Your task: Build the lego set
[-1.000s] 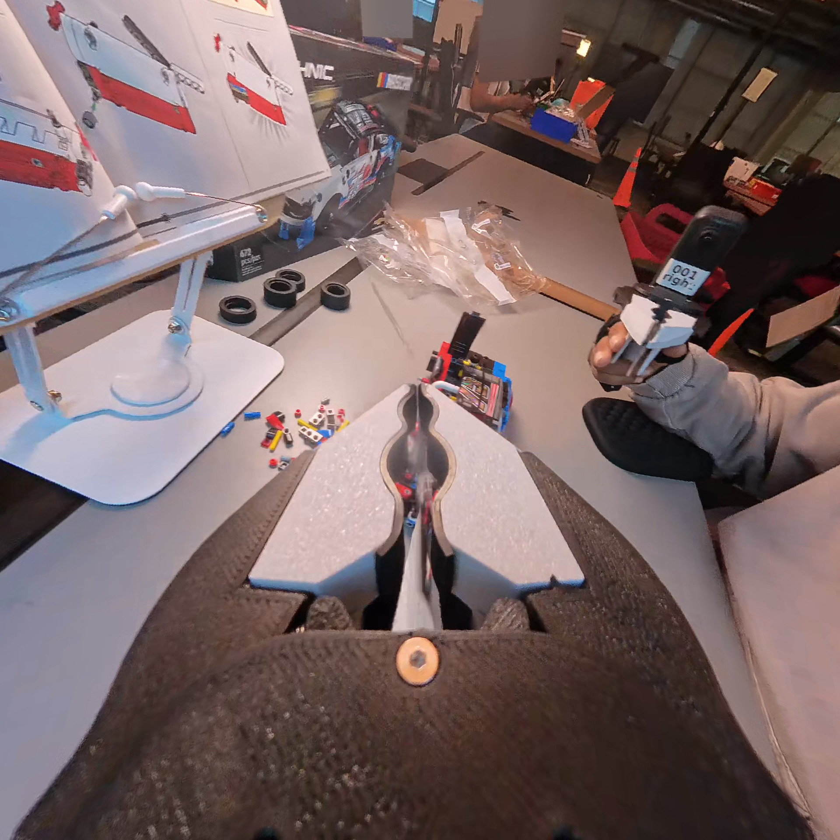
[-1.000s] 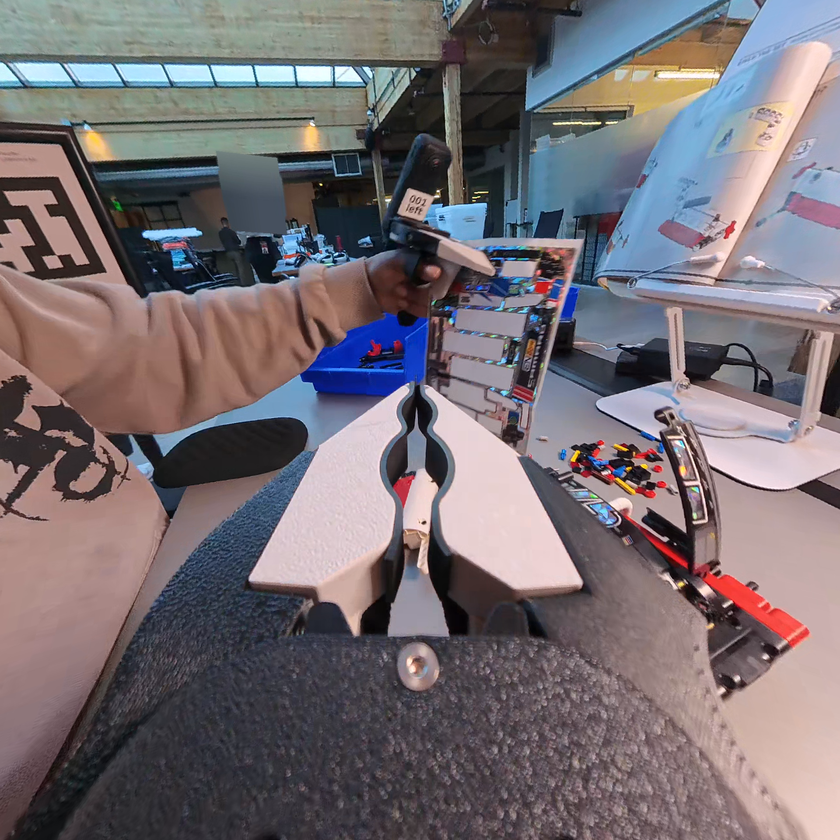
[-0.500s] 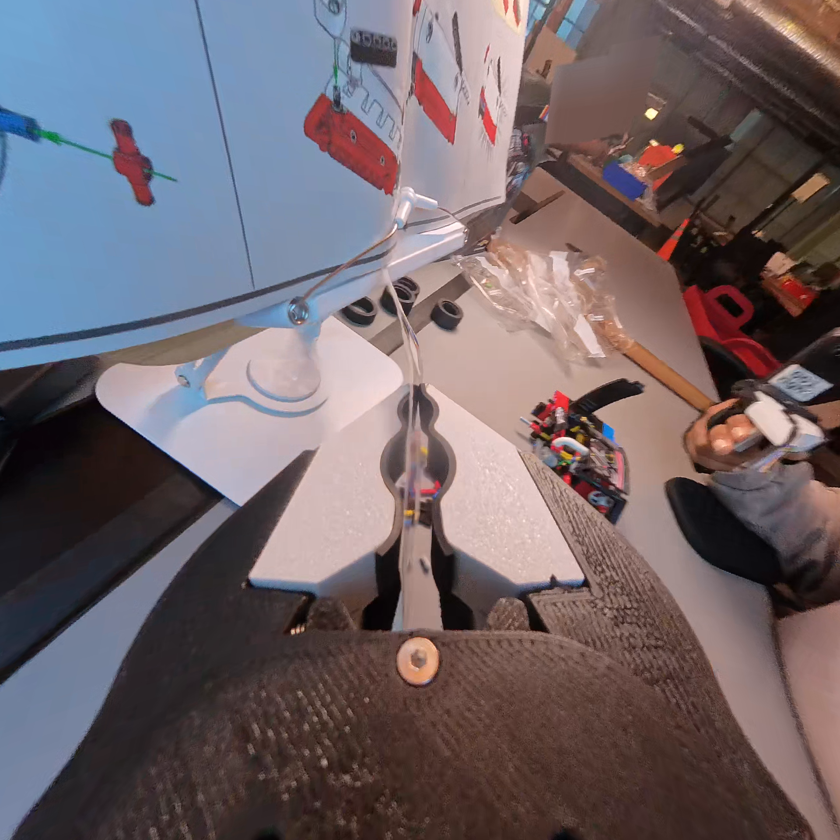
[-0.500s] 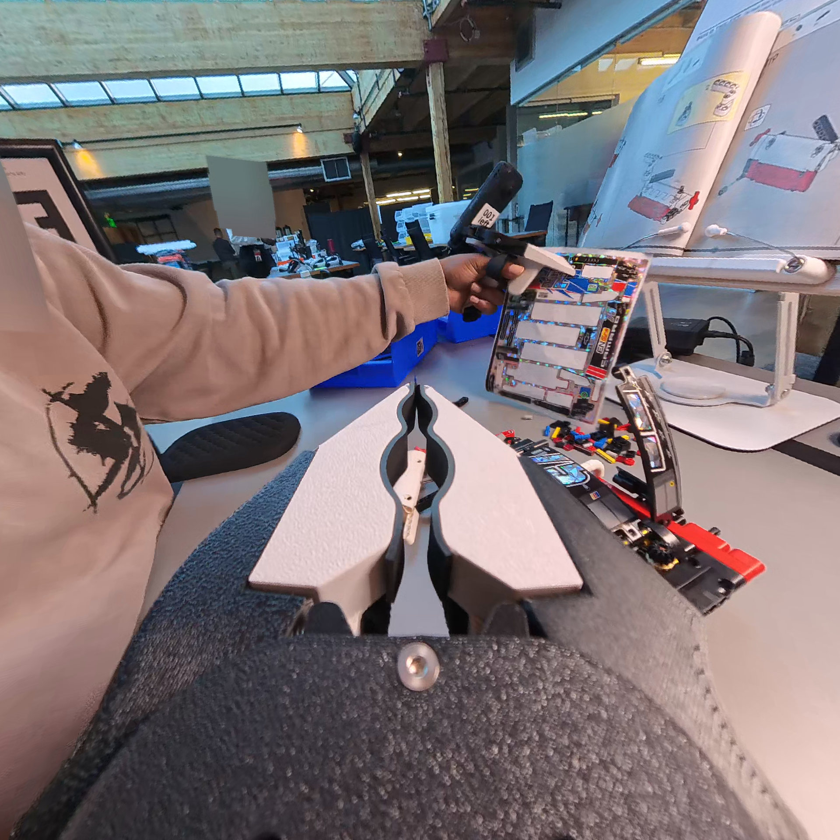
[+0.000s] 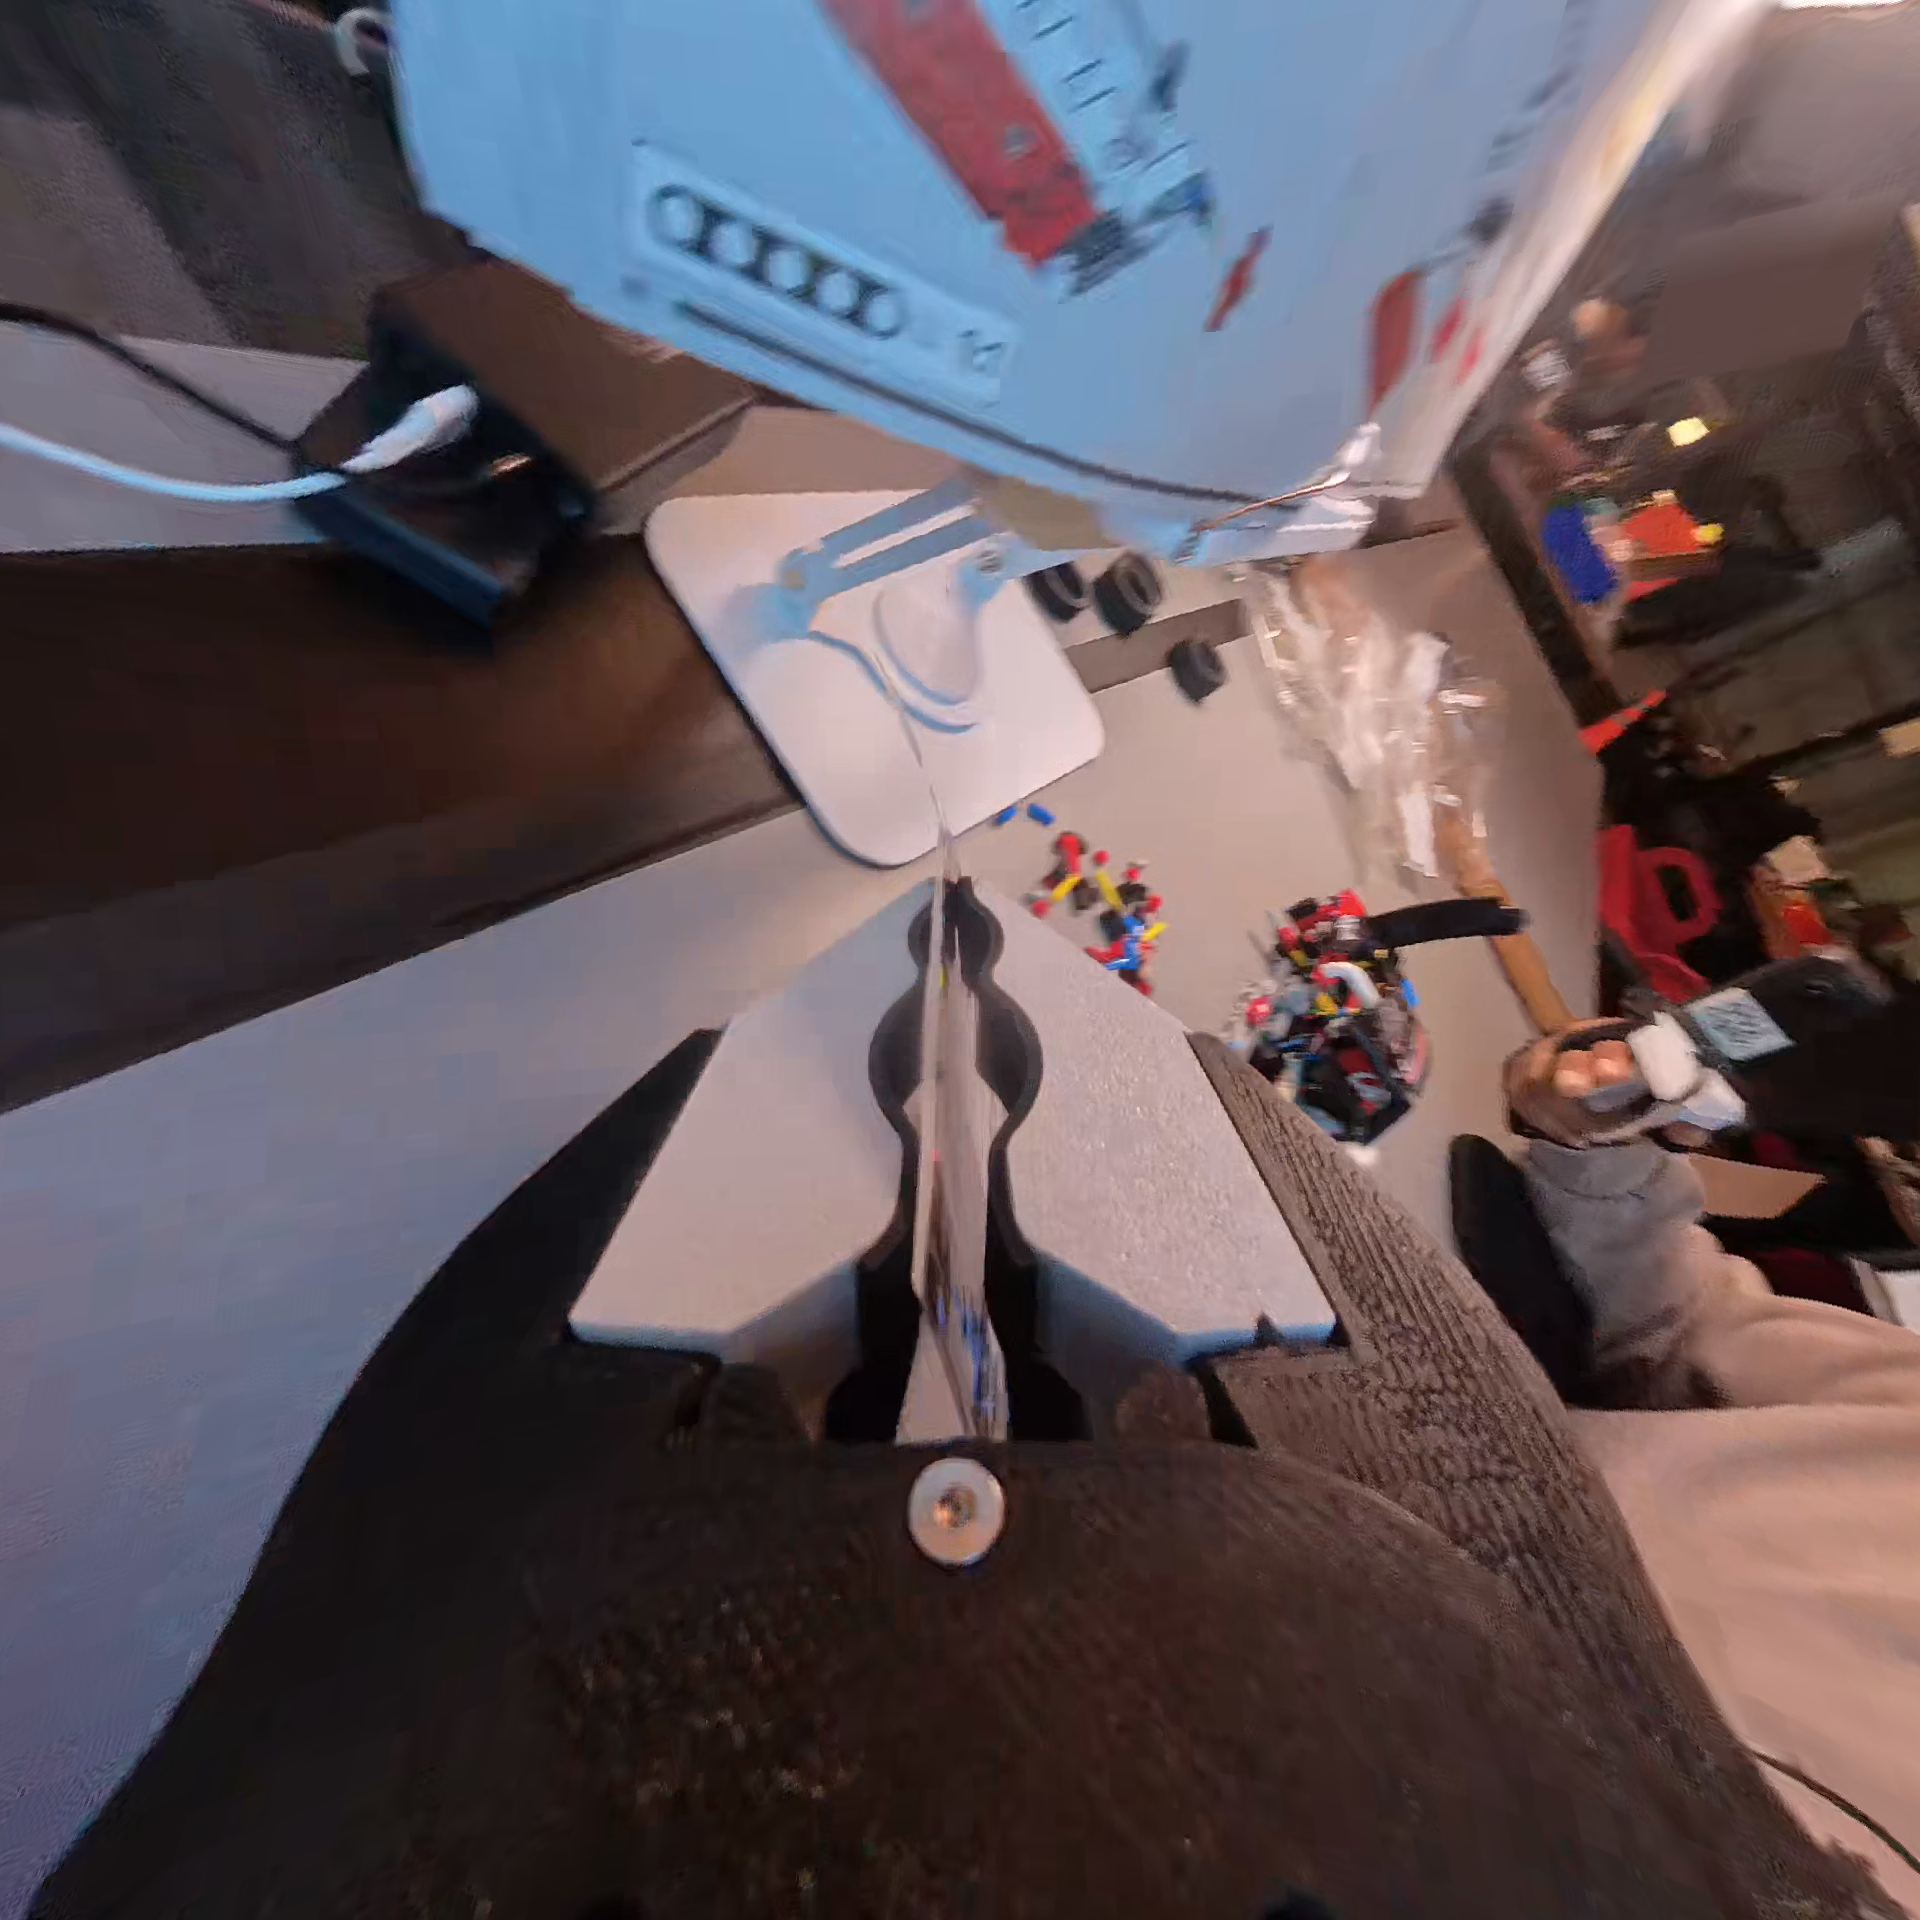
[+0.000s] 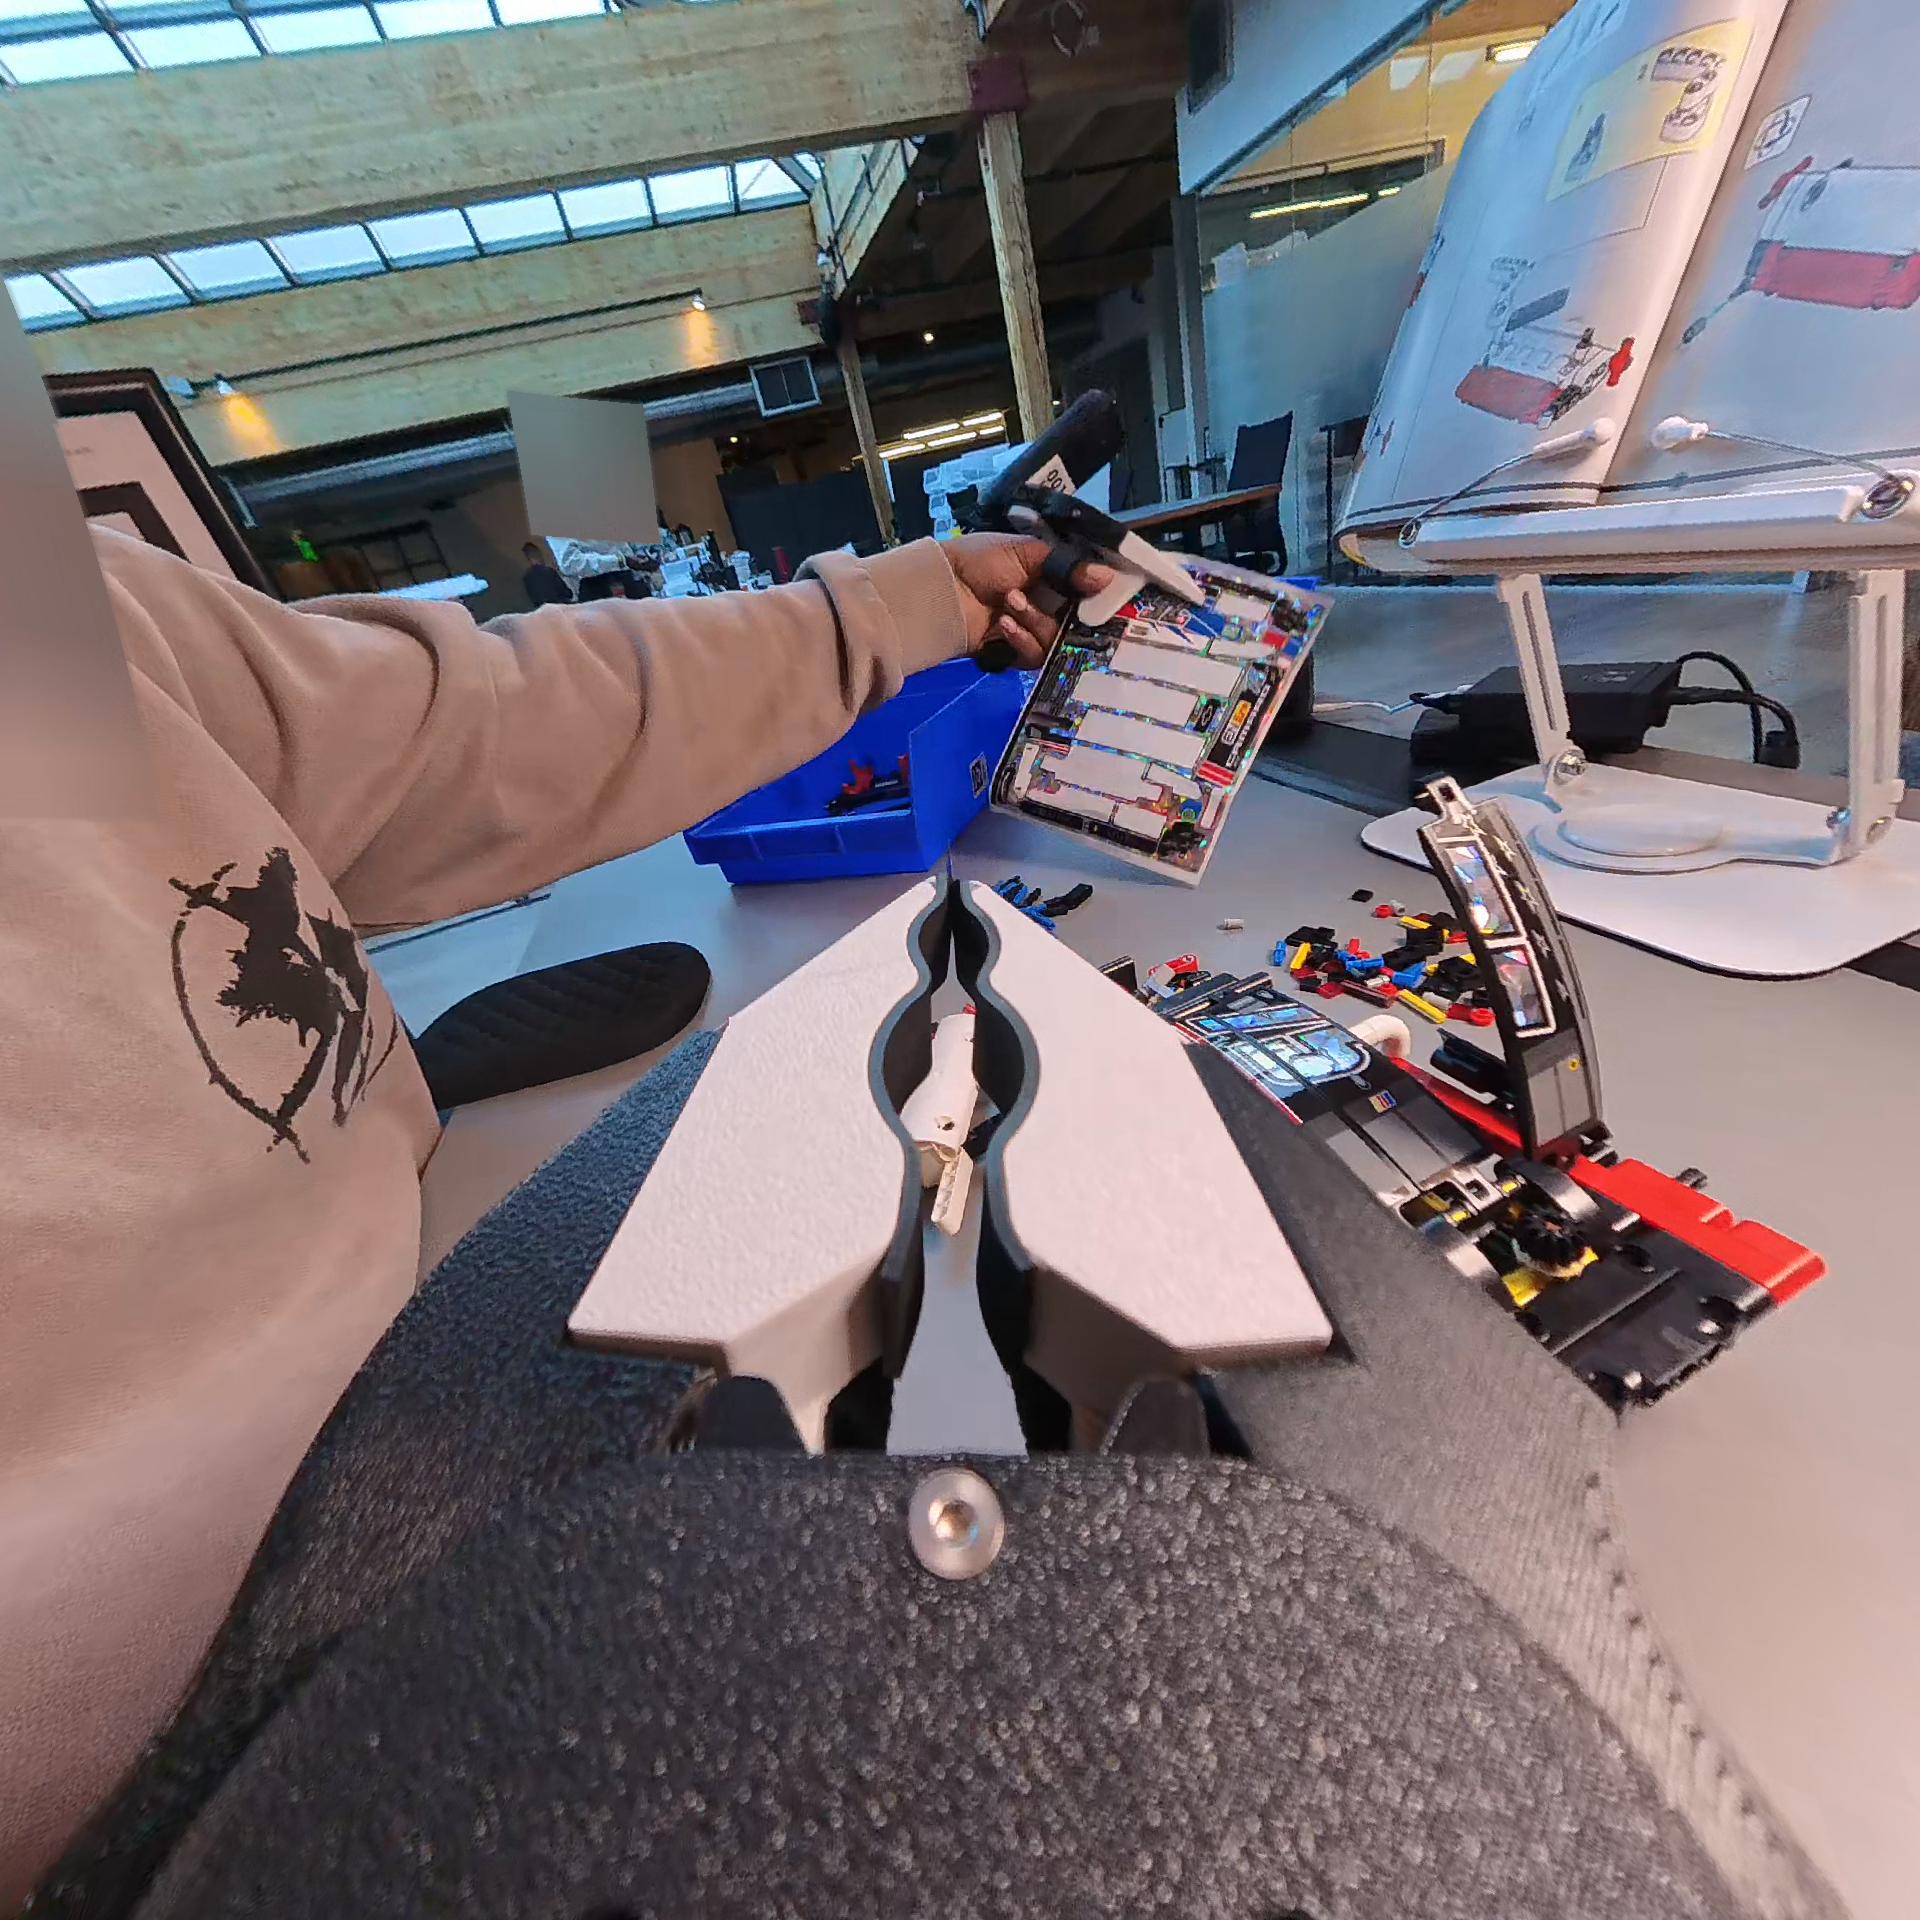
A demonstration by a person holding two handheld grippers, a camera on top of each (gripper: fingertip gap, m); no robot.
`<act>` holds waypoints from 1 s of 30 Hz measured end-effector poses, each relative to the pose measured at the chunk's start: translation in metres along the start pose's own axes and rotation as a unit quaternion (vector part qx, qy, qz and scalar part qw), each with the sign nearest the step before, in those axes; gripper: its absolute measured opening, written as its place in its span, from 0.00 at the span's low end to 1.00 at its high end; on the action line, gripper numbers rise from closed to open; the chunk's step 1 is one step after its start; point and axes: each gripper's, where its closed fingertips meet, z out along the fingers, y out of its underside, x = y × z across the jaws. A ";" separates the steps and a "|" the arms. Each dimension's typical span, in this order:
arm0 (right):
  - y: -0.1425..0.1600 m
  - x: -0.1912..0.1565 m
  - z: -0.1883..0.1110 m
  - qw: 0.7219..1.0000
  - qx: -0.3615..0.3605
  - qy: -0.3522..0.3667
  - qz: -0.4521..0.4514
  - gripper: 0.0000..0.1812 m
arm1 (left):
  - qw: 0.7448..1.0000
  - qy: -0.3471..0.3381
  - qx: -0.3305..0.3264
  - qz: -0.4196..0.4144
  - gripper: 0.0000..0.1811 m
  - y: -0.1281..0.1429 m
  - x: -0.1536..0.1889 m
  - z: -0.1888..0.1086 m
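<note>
With the left gripper (image 5: 951,914) pinching the sticker sheet (image 6: 1153,727) edge-on and the right gripper (image 6: 953,914) clamping a white piece (image 6: 943,1112), lower the sheet flat, clear of the loose bricks (image 6: 1371,966) ahead.

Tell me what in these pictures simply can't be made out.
- Glossy sticker sheet, left wrist view: seen edge-on between the left gripper fingers, its face hidden.
- Small white plastic piece, right wrist view: mostly hidden by the right gripper fingers.
- Open instruction booklet, left wrist view: motion-blurred, cut by the top edge.
</note>
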 end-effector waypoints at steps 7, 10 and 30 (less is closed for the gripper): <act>0.009 0.004 0.003 1.000 -0.013 0.007 0.003 0.00 | 0.973 -0.192 -0.024 0.127 0.00 -0.012 -0.076 0.004; 0.012 0.006 0.003 1.000 -0.018 0.011 0.003 0.00 | 0.944 -0.266 -0.049 0.192 0.10 -0.019 -0.095 0.007; 0.026 -0.003 0.019 0.999 -0.041 0.004 -0.011 0.00 | 0.939 -0.056 0.074 0.333 0.21 0.065 0.149 0.023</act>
